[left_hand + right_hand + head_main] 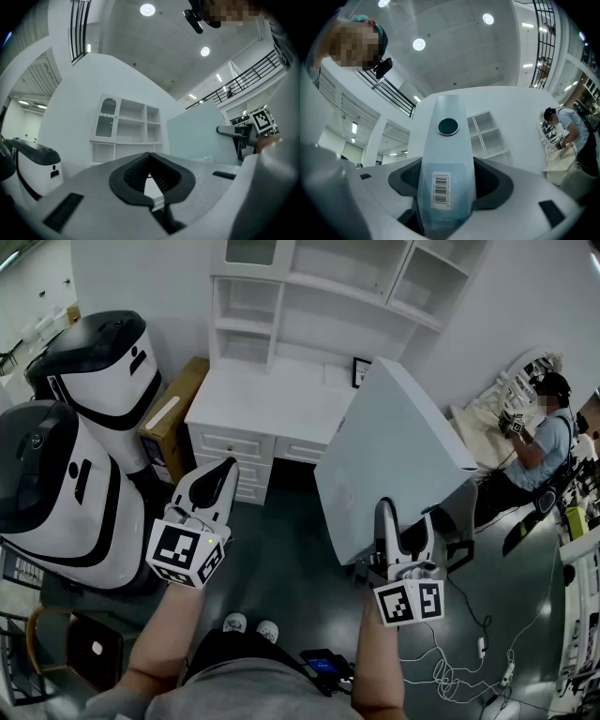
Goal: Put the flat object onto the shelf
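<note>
The flat object [394, 456] is a large pale blue-white panel, held upright and tilted in front of the white shelf unit [281, 324]. My right gripper [405, 521] is shut on its lower edge. In the right gripper view the panel [447, 140] runs edge-on between the wide-set jaws, with a barcode label and a dark round hole on it; the shelf [487, 136] lies beyond. My left gripper [223, 470] is shut and empty, held left of the panel and pointing at the desk. Its pads [140, 171] meet at the tips, and the shelf [131, 126] and panel [197, 136] show ahead.
Two white-and-black robot bodies [103, 362] [47, 484] stand at the left, with a cardboard box [173, 413] beside the desk [272, 399]. A small picture frame [361, 371] stands on the desk. A person [544, 442] sits at the right. Cables [469, 652] lie on the dark floor.
</note>
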Motion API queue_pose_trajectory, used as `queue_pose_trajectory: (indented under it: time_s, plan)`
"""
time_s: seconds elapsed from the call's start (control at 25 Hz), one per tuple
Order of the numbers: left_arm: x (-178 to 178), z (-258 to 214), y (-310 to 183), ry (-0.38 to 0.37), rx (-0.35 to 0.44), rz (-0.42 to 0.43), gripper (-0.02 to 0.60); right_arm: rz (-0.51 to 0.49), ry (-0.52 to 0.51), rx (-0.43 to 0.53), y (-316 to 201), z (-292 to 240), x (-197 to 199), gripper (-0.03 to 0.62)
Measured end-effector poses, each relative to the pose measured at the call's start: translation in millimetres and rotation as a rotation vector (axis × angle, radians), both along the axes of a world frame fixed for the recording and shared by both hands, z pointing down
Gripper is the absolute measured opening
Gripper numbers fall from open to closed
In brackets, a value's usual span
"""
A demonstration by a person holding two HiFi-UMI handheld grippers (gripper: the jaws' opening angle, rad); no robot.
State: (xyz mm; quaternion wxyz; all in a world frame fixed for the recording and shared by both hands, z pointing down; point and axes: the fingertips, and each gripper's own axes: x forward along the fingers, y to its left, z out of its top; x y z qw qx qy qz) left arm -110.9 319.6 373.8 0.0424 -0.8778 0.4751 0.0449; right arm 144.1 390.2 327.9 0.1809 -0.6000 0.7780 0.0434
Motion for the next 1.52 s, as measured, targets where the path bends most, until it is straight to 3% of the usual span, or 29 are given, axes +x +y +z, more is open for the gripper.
queue_pose_trajectory:
  time_s: [0.6,0.88,1.2,1.52]
  plan:
    - [60,6,-1,-0.014,-0.004,-0.01,0.006,-0.037,0.035,0.027,-1,-15,19,0.319]
    - [65,3,-15,-0.019,0.007,-0.03,0.006,-0.045,0.044,0.05,-14,-19,20,0.319]
    - [62,2,-60,-0.007,0.017,-0.026,0.006,-0.044,0.048,0.062,-56,-20,17,0.319]
    - [65,-13,-137,0.007,0.038,-0.003,0.006,-0.022,0.067,0.076,-127,-28,15,0.319]
